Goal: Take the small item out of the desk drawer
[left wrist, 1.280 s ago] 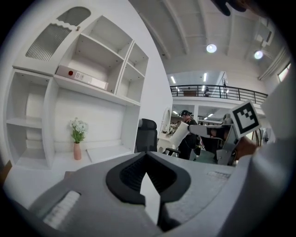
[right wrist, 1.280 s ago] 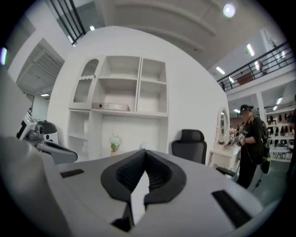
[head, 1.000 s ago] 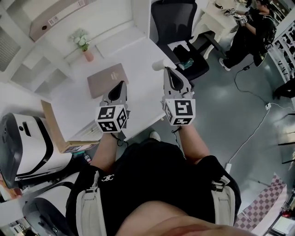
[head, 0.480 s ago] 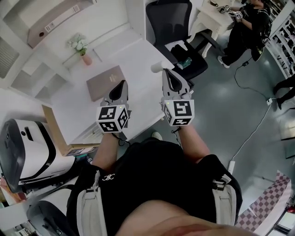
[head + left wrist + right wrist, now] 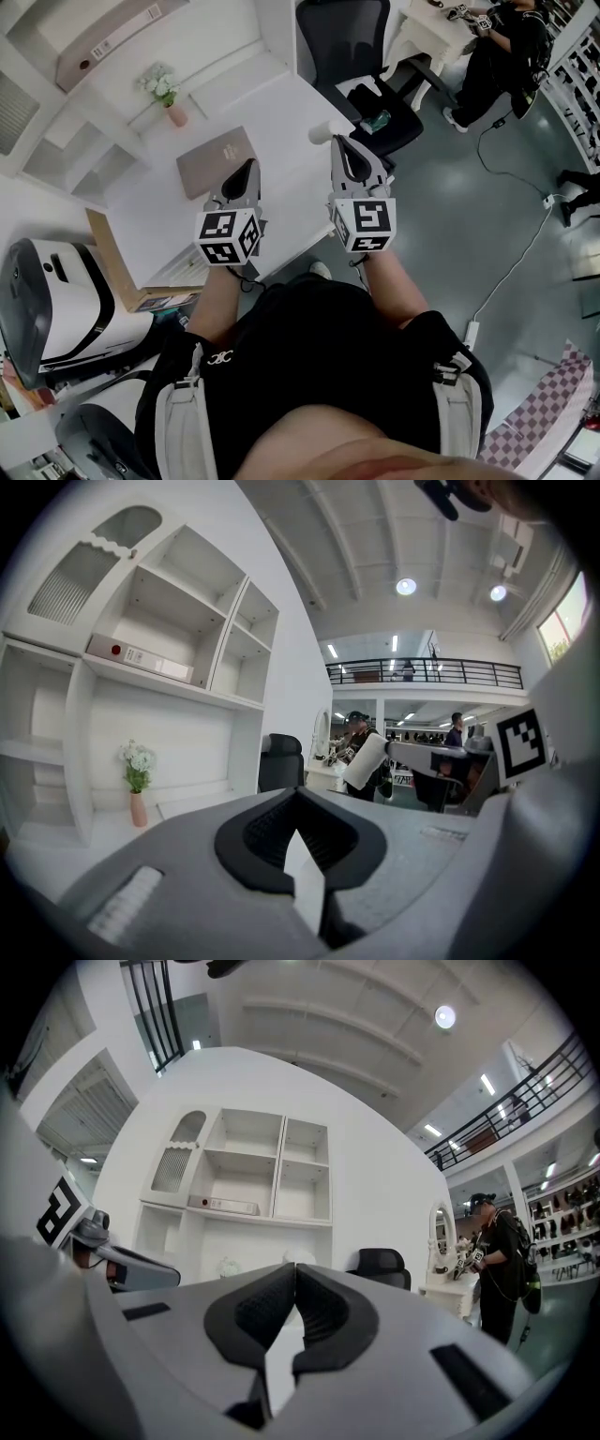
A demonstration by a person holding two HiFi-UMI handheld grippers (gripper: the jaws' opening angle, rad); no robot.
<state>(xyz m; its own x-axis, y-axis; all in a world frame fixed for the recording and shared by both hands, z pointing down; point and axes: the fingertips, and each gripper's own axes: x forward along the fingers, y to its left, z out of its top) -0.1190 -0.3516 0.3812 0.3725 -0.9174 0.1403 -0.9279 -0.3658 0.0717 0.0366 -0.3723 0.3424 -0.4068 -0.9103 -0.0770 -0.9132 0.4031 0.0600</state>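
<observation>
Hovering above desk (image 5: 281,127) edge: left gripper (image 5: 247,170), right gripper (image 5: 343,143), jaws closed, empty; bare floor (image 5: 469,202) rightward.

Desk drawer (image 5: 176,274) is sitting under the near-left edge of the white table (image 5: 281,131), only partly showing; its contents are too small to tell.

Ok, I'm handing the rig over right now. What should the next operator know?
Left tool: shut, empty, held above the white desk.
Right tool: shut, empty, level with the left one.
Things: a brown notebook lies on the desk and a flower vase stands at its back. No small item shows, and I cannot pick out the drawer.
Done: nothing visible.
Left: open the drawer, take the small item out.
</observation>
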